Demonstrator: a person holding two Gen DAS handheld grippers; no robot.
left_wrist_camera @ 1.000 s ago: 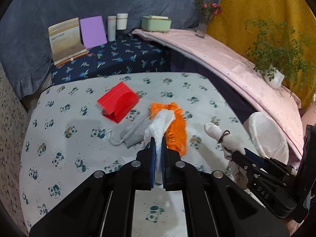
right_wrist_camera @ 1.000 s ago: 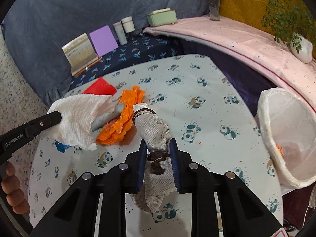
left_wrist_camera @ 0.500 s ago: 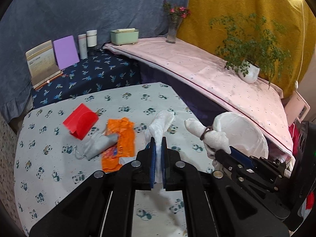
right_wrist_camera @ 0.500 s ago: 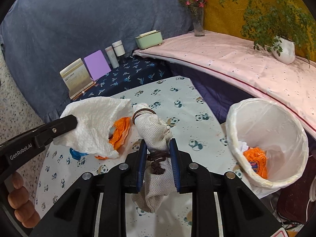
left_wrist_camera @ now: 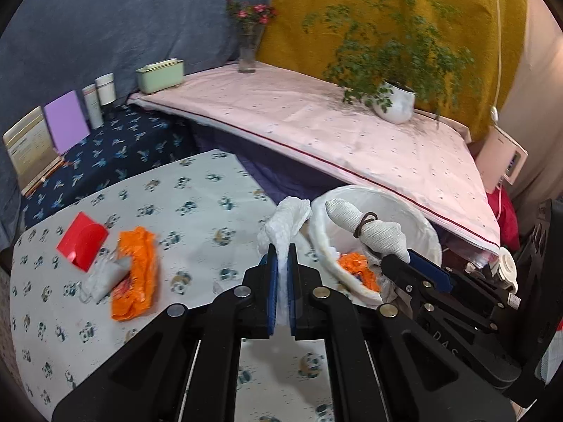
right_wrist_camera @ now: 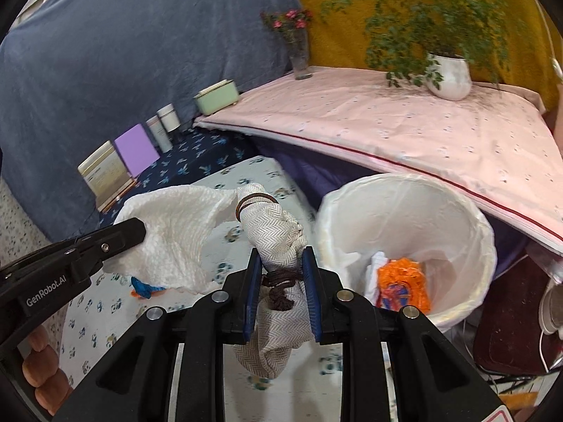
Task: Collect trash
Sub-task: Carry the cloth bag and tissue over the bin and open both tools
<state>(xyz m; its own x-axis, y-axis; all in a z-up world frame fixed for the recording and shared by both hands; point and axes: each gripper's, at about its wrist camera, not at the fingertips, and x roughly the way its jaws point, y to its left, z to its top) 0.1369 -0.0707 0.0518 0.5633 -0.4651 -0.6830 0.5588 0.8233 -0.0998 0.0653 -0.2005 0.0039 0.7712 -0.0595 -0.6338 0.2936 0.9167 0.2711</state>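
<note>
1. the left gripper [left_wrist_camera: 280,263] has its fingers closed almost together on a crumpled white paper towel [left_wrist_camera: 286,219]; the right gripper [right_wrist_camera: 280,281] is clamped on a beige cloth bundle [right_wrist_camera: 278,232] tied with a brown band.
2. over the last second both grippers have swung from above the littered middle of the tabletop [left_wrist_camera: 197,211] toward its edge — the white lined trash bin [right_wrist_camera: 468,218], only partly in view before, now fills the right wrist view.
3. the bundle hangs just beside the bin's rim, the towel a little further back.
4. orange wrapper scraps already lie in the bin.
5. my read: both pieces are about ready to drop — then the orange wrapper [left_wrist_camera: 135,270], red carton [left_wrist_camera: 82,244] and grey pouch [left_wrist_camera: 103,276] remain.
</note>
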